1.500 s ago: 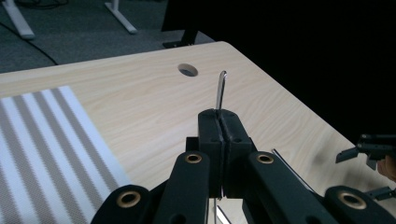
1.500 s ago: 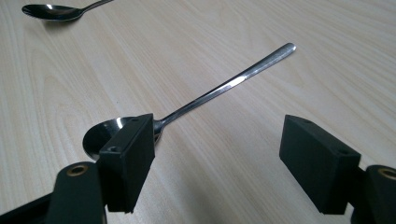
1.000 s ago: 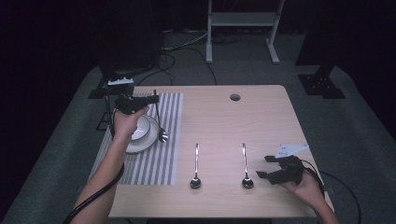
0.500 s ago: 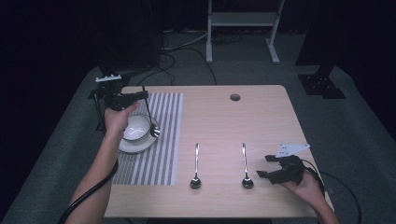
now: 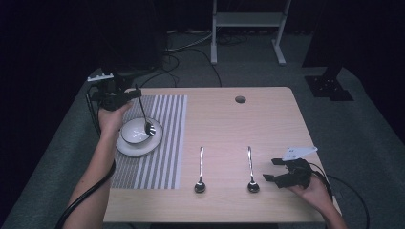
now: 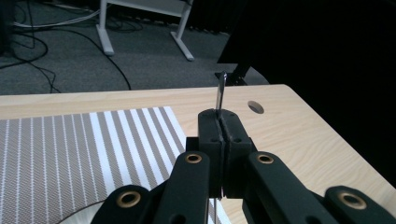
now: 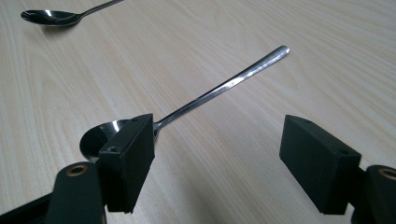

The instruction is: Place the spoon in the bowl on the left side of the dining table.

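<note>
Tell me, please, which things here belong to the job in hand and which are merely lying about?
In the job: left gripper, the spoon it holds, bowl, plate, striped mat.
Lying about: two spoons on the table, right gripper, open.

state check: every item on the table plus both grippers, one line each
left gripper: shut on the held spoon's handle
held spoon: tilted, bowl end down in the bowl
bowl: upright on the plate
plate: flat on the striped mat
striped mat: flat
two spoons: lying flat on the table, untouched
right gripper: open, empty, beside the right spoon
</note>
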